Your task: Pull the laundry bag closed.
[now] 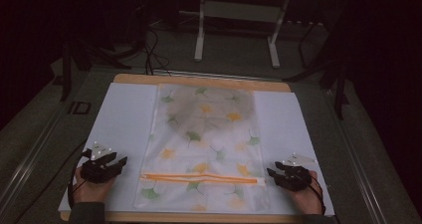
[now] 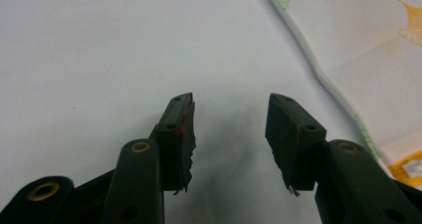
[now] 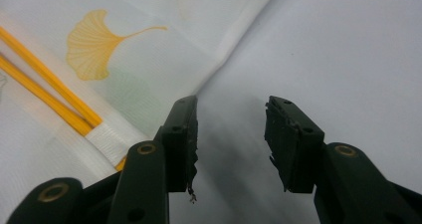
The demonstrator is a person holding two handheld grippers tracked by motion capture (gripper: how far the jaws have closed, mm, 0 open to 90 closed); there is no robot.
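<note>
On the white sheet (image 1: 122, 114) that covers the table lies a pale mesh bag (image 1: 206, 144) printed with green and yellow ginkgo leaves, set lengthwise in the middle and running from the far edge of the sheet almost to the near edge. An orange zipper (image 1: 199, 178) crosses the bag from left to right near its near end, shut along its whole length as far as the high view shows. Something dark and rounded shows faintly through the far half of the bag (what it is cannot be told).

At the near left, just beside the bag's left edge, the left gripper (image 1: 119, 162) rests low over the sheet with its 2 jaws spread wide and nothing between them. In the left gripper view, the left gripper (image 2: 230, 129) looks along bare white sheet, and the bag's white hem (image 2: 318, 72) runs past at the right, apart from the jaws, with a bit of orange at the lower right corner.

At the near right, the right gripper (image 1: 271, 173) sits just beside the bag's right edge, level with the zipper's end, and its jaws likewise stand apart and empty. In the right gripper view, the right gripper (image 3: 230, 129) has its left jaw close over the bag's edge, while the right jaw is over plain sheet; the zipper's 2 orange lines end at a white tab (image 3: 110, 137) just left of that left jaw. Whether the jaw touches the fabric cannot be told.

A hand (image 1: 92, 189) holds each gripper from the near edge of the table.
</note>
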